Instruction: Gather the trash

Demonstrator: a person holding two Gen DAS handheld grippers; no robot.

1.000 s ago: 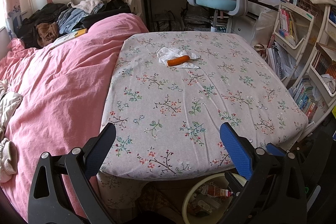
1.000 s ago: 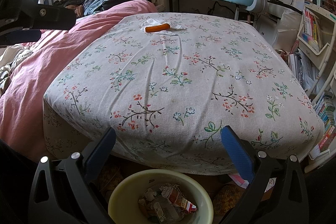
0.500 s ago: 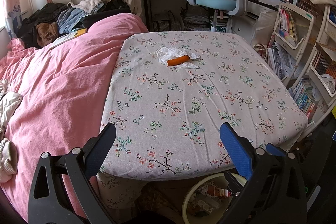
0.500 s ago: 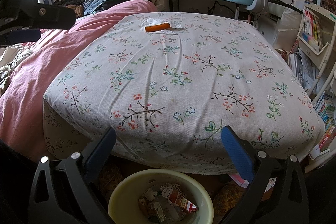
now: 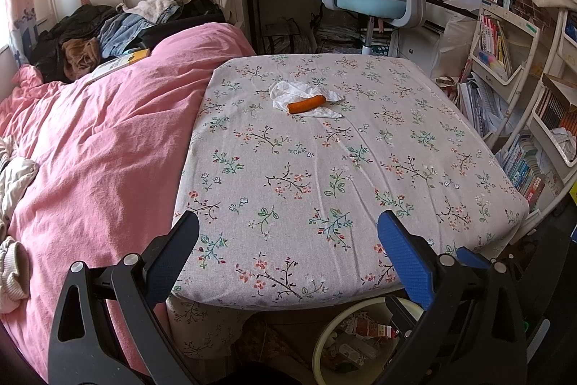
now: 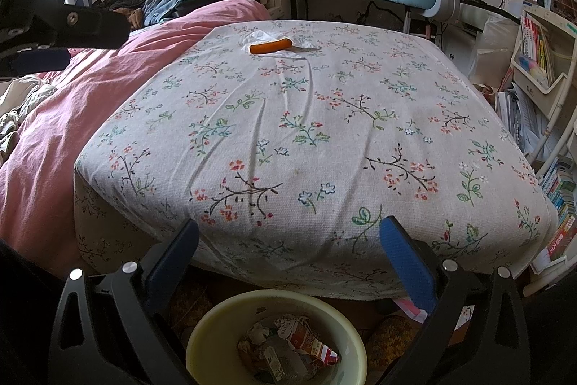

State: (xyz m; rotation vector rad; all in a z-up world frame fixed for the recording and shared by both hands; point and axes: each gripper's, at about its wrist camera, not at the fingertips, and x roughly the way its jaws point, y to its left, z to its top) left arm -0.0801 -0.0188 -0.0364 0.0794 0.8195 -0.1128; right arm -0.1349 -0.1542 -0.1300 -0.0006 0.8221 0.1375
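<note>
On the left lies the pink quilt [image 5: 93, 147], and just right of it the table under its floral cloth [image 5: 324, 175]. The left gripper [image 5: 288, 233] hangs over the near edge of that cloth with its jaws spread wide and nothing between them. Farther along, toward the far side of the table and a little left of its middle, a crumpled white tissue [image 5: 294, 91] lies flat with an orange sausage-like piece [image 5: 306, 104] resting across it; these look like the trash to collect. The right gripper [image 6: 288, 237] is also wide open and empty, held low at the near edge, right above the pale green bin [image 6: 216, 323] on the floor, which already holds wrappers [image 6: 306, 345].

The step in hand appears to be the reach for that far pile. To do it well, I would send one gripper across the table, keeping its fingertips clear of the cloth so they do not drag its wrinkles. The orange piece is round and may roll, so it is best to straddle it across its short width and close squarely. The tissue is thin and limp; pinching it at a raised fold should lift it without catching the cloth beneath. The bin sits under the near edge, so the carry back is straight toward the near side
</note>
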